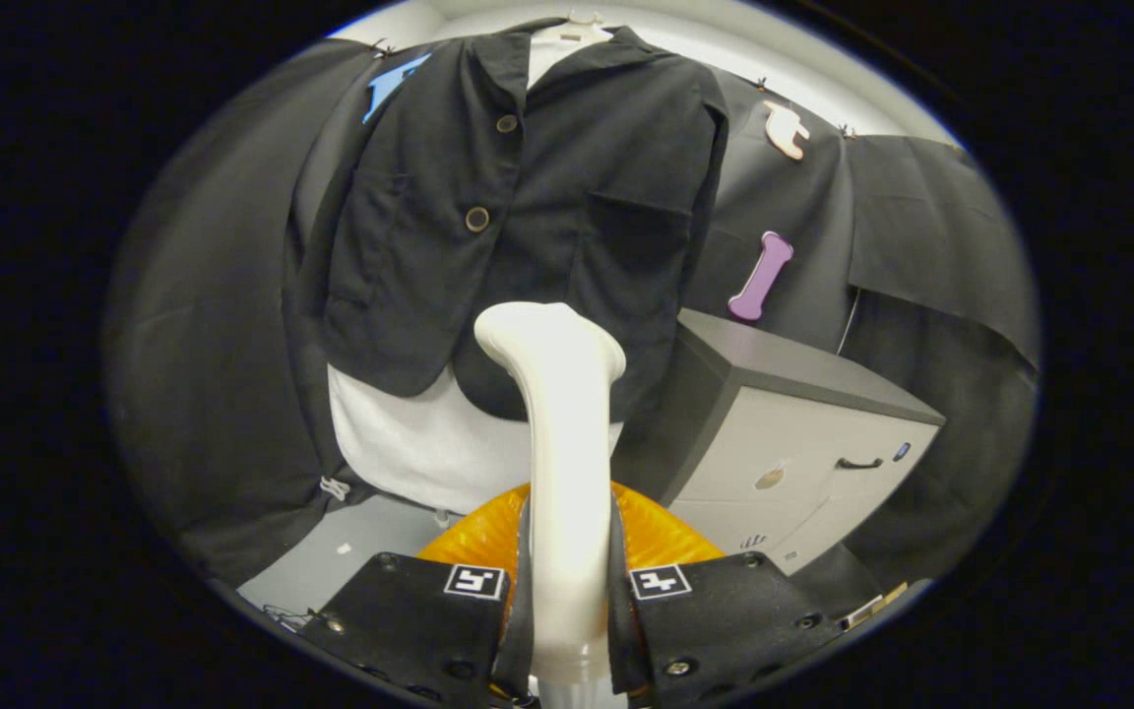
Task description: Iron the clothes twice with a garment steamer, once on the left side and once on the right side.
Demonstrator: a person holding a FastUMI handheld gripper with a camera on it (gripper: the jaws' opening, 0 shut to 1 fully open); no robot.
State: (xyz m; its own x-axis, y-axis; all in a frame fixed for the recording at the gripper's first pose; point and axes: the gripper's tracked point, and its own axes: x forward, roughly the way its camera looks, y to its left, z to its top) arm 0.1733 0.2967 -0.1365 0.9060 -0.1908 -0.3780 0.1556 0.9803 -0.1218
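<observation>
Grey floor (350, 551) w/ cabinet (803, 453) on it.

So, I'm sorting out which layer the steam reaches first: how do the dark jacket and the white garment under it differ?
The dark jacket is the outer layer, with buttons and a chest pocket; the white garment shows neither. The jacket ends higher, while the white garment's hem hangs below it. The steamer, gripped between both fingers of the gripper, has its head in front of the jacket's lower edge, with the white garment just below. Both hang together against the booth's wall.

Cabinet (803, 433) close right of jacket (528, 217)
</observation>
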